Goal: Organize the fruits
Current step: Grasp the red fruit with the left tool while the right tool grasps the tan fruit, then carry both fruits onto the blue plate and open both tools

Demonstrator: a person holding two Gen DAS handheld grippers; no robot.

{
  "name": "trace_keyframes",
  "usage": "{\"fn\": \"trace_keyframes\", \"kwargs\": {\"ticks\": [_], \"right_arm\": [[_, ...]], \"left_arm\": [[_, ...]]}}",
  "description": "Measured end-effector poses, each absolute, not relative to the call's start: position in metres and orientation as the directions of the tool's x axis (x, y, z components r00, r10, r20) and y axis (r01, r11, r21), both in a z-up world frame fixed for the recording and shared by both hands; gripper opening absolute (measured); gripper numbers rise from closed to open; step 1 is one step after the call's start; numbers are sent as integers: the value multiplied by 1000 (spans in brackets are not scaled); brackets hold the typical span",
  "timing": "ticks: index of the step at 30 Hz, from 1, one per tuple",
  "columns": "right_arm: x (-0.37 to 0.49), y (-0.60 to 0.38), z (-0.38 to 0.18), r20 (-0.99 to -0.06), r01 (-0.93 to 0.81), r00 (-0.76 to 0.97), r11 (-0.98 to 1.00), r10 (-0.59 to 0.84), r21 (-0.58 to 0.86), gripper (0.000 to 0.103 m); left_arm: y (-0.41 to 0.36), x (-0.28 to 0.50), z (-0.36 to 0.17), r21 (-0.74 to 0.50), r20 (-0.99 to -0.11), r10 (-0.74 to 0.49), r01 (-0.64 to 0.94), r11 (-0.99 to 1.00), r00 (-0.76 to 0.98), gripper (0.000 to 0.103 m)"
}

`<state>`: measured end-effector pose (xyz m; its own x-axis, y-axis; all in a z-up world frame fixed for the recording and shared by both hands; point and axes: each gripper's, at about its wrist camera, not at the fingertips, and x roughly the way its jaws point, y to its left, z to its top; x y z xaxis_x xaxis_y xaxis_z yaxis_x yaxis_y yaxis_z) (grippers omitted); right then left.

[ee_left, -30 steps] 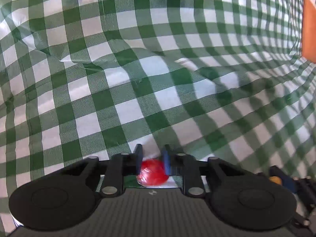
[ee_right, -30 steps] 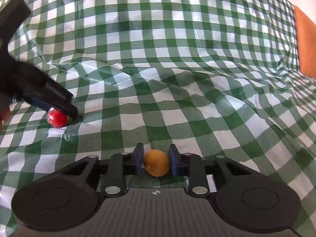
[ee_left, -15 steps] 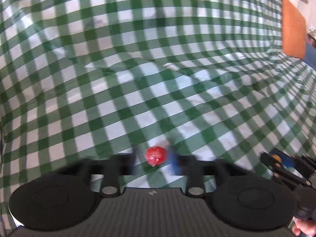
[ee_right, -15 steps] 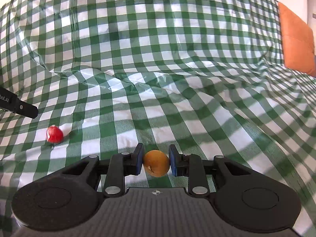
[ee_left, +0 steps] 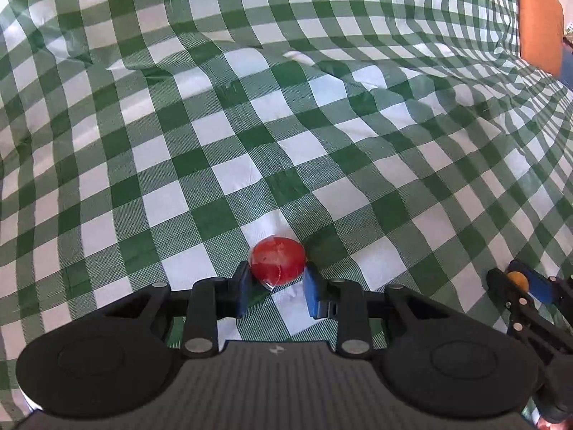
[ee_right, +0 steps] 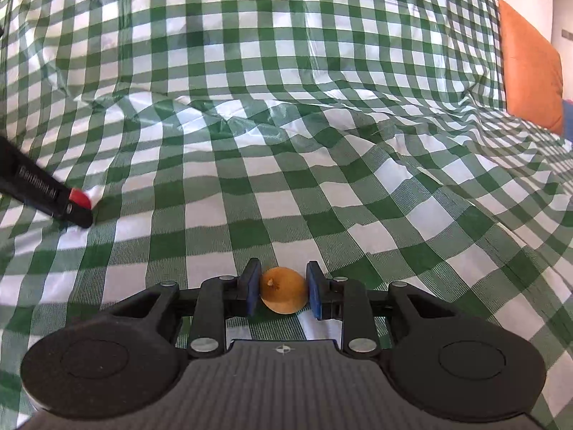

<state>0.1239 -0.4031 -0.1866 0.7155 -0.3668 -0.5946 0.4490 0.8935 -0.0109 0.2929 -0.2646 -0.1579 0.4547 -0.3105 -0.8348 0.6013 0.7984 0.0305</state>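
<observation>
A small red fruit [ee_left: 278, 259] lies on the green checked cloth, just at the tips of my left gripper [ee_left: 276, 285]. The jaws stand a little wider than the fruit, so the gripper is open. In the right wrist view the red fruit [ee_right: 80, 198] peeks out beside the left gripper's black finger [ee_right: 43, 193] at the left edge. My right gripper [ee_right: 281, 288] is shut on a small orange fruit [ee_right: 283, 289] and holds it low over the cloth. It also shows in the left wrist view [ee_left: 519, 281] at the lower right.
A wrinkled green and white checked cloth [ee_right: 286, 125] covers the whole surface, with raised folds across the middle. An orange cushion [ee_right: 530, 68] stands at the far right edge; it also shows in the left wrist view [ee_left: 539, 18].
My left gripper let go of the red fruit, drew back, then came close to it again with the jaws apart. My right gripper stays shut on the orange fruit.
</observation>
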Motion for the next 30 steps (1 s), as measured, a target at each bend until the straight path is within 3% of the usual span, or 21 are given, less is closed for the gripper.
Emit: {"fn": "trace_keyframes", "kwargs": {"ticks": [7,12,20,24,30], "right_arm": [[114,-385,-162,-579,390,747,921,-327,-16,28],[69,-336,-110,-573,246,802,968,-172,53,28],[-25,-226,-59,-624,-100,764,985,167,141,29],[-48,-185,-43,-618,-214,760,975,203,57,29],[-59,-165,-29,-603,-224,779,975,171,-12,29]], "left_arm": [[-210,233,-84,4,-764,-366,571,821,532,34],[-130,159,-39,1,-770,-306,482,876,559,34],[-28,57,-34,40,-864,-131,326,944,487,34],[-2,33,-32,23,-857,-124,278,960,499,34],[9,24,-25,21,-831,-127,259,966,541,34]]}}
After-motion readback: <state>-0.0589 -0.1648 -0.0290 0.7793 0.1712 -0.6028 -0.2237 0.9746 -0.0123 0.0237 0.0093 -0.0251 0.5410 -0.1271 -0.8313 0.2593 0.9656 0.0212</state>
